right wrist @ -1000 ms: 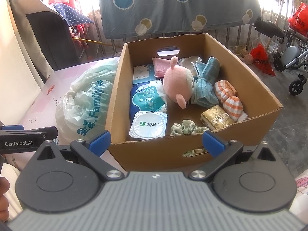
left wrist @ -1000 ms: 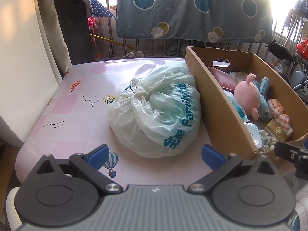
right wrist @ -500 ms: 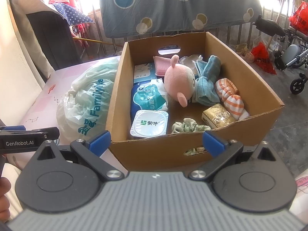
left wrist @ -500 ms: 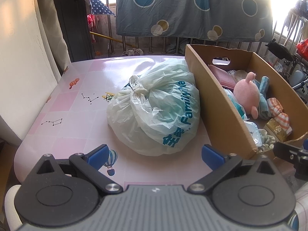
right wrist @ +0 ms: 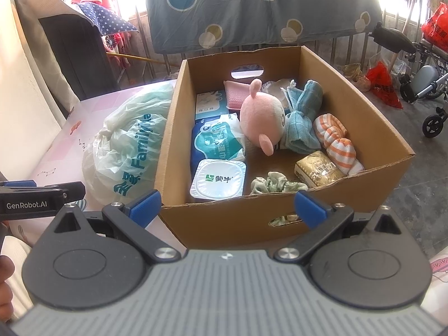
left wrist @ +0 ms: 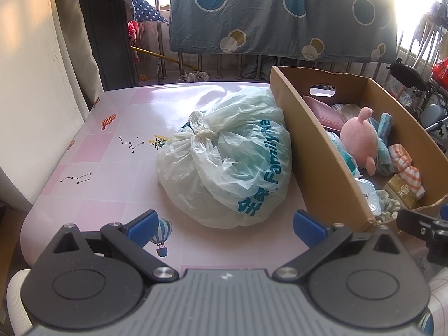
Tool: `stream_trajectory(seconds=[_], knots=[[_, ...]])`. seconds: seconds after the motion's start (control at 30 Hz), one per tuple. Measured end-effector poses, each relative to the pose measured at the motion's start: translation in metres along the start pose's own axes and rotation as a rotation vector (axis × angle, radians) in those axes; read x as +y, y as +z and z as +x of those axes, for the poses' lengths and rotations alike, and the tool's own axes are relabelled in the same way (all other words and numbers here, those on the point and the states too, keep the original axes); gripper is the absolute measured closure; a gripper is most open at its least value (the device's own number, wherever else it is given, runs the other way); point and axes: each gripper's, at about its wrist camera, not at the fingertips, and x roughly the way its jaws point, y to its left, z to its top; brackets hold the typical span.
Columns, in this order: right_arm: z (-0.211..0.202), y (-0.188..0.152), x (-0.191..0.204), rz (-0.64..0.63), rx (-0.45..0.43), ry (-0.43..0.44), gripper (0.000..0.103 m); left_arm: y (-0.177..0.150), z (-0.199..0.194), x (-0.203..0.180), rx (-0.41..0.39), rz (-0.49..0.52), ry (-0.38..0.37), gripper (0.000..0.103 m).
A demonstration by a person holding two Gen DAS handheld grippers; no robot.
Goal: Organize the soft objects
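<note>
Both claws stand wide apart and hold nothing: the left claw [left wrist: 225, 225] hangs low over the near edge of the pink bench [left wrist: 112, 151], facing a knotted plastic bag [left wrist: 226, 162], and the right claw [right wrist: 226, 204] hangs just in front of the near wall of a cardboard box [right wrist: 240, 224]. The bag lies on the bench, pressed against the left wall of the box. Inside the box lie the soft things: a pink plush toy [right wrist: 261, 117] in the middle, a blue cloth [right wrist: 302, 117] touching it on the right, a striped orange sock bundle [right wrist: 336, 142] beyond that, a green scrunchie [right wrist: 275, 186] by the near wall, and a pink cloth [right wrist: 235, 95] at the back. Packets share the box: a wipes pack [right wrist: 217, 142], a sealed white tub [right wrist: 218, 179] and a gold packet [right wrist: 317, 168]. This layout fits either a sorting about to draw the soft things out or one that has gathered them in, so the step in hand cannot be settled. Any pick from the box calls for coming in over the near wall and closing gently on fabric that will squash and sag.
</note>
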Motion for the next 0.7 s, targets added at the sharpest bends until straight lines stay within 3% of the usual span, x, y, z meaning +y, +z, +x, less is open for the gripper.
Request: stream_trajectory(seconds=[0.7], knots=[[0.0012, 0.0021, -0.0016, -0.004, 0.007, 0.007, 0.001, 0.0015, -0.0001, 0.0001, 0.0, -0.004, -0.001, 0.0]])
